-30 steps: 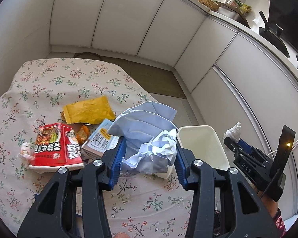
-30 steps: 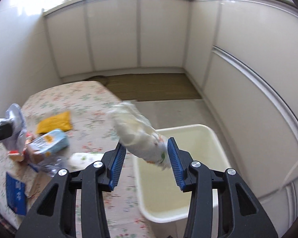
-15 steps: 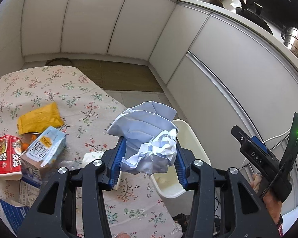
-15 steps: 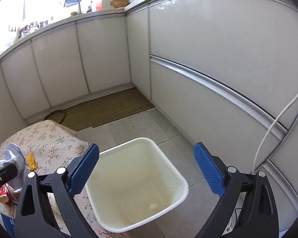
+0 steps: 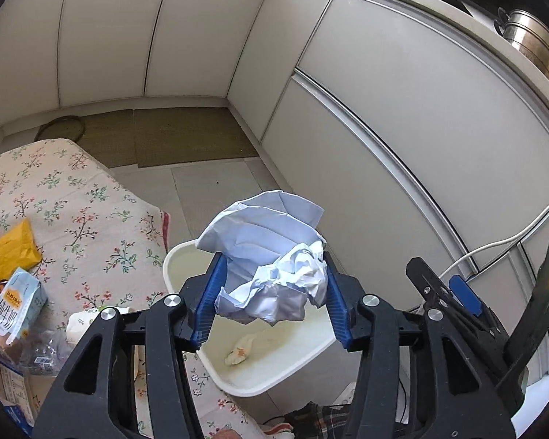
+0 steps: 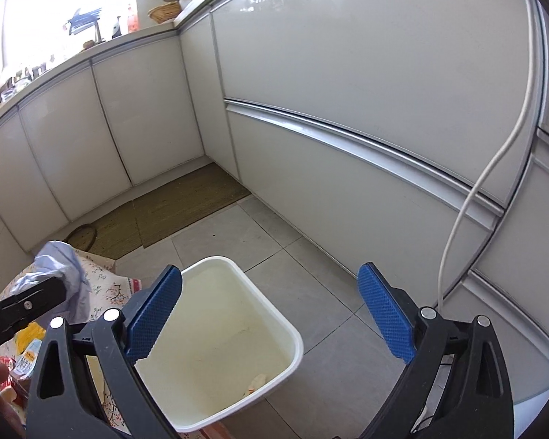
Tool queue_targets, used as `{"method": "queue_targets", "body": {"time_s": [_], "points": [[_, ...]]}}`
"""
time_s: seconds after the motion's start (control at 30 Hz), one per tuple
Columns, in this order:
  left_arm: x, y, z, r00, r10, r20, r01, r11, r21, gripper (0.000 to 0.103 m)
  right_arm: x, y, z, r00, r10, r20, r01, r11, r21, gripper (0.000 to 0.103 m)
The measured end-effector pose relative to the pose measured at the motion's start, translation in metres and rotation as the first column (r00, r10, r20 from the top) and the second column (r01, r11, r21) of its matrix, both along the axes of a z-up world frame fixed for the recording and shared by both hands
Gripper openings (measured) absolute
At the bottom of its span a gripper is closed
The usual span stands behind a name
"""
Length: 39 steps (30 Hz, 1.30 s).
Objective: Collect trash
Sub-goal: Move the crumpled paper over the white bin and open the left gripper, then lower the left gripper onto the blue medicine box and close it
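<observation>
Tool (image 5: 271,292) around crinkled, faceted paper wad (image 5: 271,252)

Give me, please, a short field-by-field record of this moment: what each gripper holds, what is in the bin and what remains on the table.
left gripper: jaws just eased wider, crumpled paper between them, above the bin
right gripper: jaws wide apart, nothing between them
bin: white, on the floor beside the table; one small scrap on its bottom
table: floral cloth; yellow packet and milk carton on it
</observation>
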State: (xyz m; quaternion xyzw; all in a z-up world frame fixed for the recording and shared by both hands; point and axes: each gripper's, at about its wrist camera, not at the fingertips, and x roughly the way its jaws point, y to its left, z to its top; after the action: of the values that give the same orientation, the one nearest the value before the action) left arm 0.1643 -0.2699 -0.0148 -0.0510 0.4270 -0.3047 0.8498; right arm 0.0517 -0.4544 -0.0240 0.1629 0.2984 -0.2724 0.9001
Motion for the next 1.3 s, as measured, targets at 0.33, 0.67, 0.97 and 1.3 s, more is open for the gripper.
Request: {"method": "queue_targets", "body": {"time_s": [0.33,0.67,0.97,1.3], "points": [[-0.002,-0.009,0.0,0.998,0.037,0.054,-0.041,0.997,0.063,0.079,-0.004,-0.009,-0.002,1.0,-0.021,-0.01,0.021,1.0,0.01,0.094],[-0.022,0.034,0.006,0.965,0.209,0.16,-0.233,0.961,0.15,0.094,0.005,0.03,0.003,0.998,0.063,-0.005,-0.064,0.997,-0.037,0.096],[-0.037,0.095,0.008,0.931,0.325,0.164,-0.353,0.917,0.184,0.096,0.012,0.087,0.005,0.979,0.203,-0.016,-0.203,0.976,-0.073,0.096],[-0.055,0.172,-0.006,0.878,0.453,0.151,-0.478,0.846,0.239,0.096,0.029,0.16,0.003,0.931,0.361,-0.057,-0.365,0.922,-0.129,0.096]]}}
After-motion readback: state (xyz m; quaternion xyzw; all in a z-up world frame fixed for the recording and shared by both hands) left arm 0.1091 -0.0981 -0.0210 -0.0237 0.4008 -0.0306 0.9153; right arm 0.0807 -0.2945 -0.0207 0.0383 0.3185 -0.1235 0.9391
